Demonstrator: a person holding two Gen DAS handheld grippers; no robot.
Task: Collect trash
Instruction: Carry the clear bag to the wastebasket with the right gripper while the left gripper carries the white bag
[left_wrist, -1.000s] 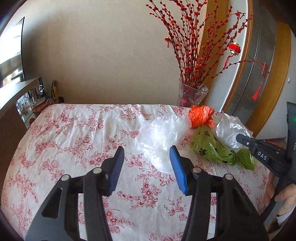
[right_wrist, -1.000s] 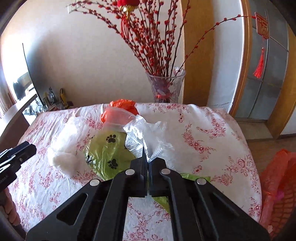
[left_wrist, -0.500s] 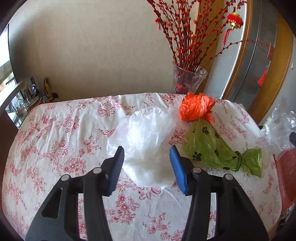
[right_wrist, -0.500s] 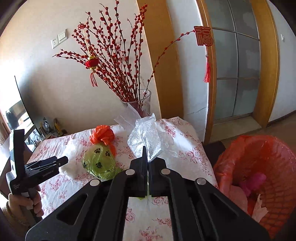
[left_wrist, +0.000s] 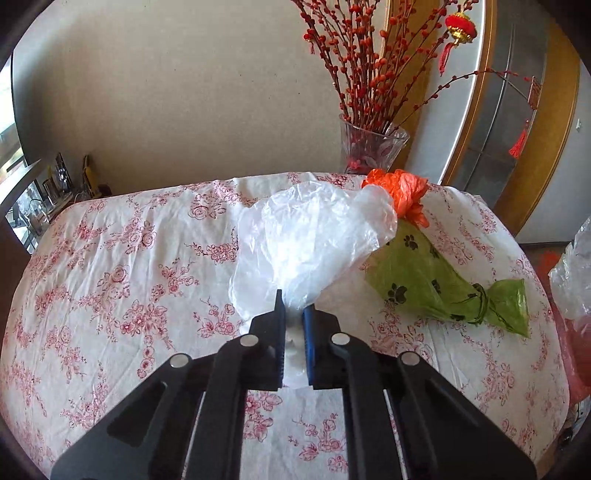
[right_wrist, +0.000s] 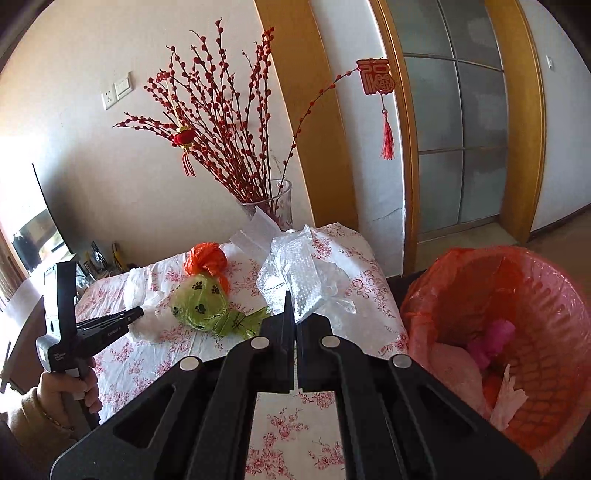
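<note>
Bare tablecloth (left_wrist: 110, 266) open on the left, vase (left_wrist: 369, 147) blocking the far edge – bin (right_wrist: 517, 332) mouth unobstructed

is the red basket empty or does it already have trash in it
Not empty. The red basket, lined with a red bag, already holds a pink wad and crumpled pale wrappers.

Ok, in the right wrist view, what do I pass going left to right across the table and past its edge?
Left gripper → white plastic bag → green paw-print bag → clear bubble-wrap bag held in the right gripper → red-lined trash basket.
</note>
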